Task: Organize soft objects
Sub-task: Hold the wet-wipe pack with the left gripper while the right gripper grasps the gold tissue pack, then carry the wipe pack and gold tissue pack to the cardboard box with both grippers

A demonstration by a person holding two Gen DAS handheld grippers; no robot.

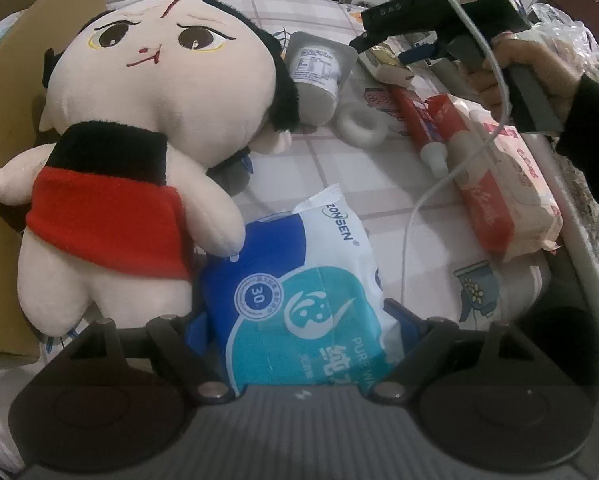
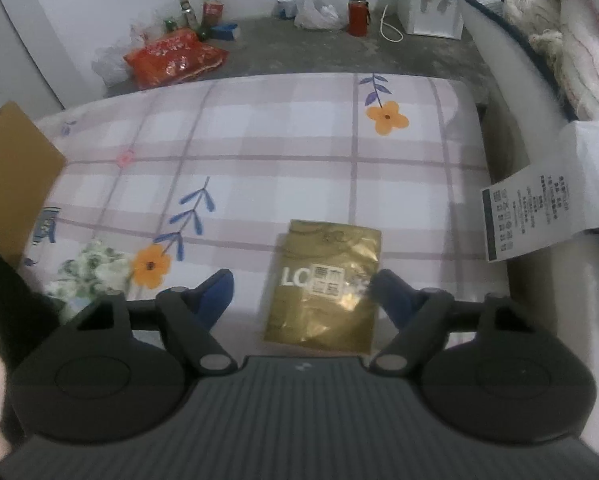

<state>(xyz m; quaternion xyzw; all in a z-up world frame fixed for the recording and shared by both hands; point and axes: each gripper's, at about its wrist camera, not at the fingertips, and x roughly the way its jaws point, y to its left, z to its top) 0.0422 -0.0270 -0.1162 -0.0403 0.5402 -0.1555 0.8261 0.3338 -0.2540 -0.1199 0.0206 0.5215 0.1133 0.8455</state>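
A blue and teal wet wipes pack [image 1: 299,280] lies on the checked bed sheet [image 1: 339,184]. My left gripper [image 1: 299,316] is shut on it, one blue pad against each side. A big plush doll [image 1: 139,120] in a red and black top lies to its left, one arm resting on the pack. In the right wrist view a gold foil packet [image 2: 327,280] lies flat on the sheet between the fingers of my right gripper [image 2: 301,294]. That gripper is open: its right fingertip [image 2: 387,292] sits at the packet's edge and the left one stands apart. A hand [image 1: 531,64] holds this gripper at the upper right.
A cardboard box [image 1: 3,120] stands left of the doll. Beyond the pack lie a plastic jar [image 1: 319,76], a white tape roll [image 1: 359,124], red toothpaste tubes [image 1: 415,120] and a pink tissue pack [image 1: 515,184]. A white cable [image 1: 415,208] trails over the sheet. The bed's far edge drops to a cluttered floor [image 2: 299,52].
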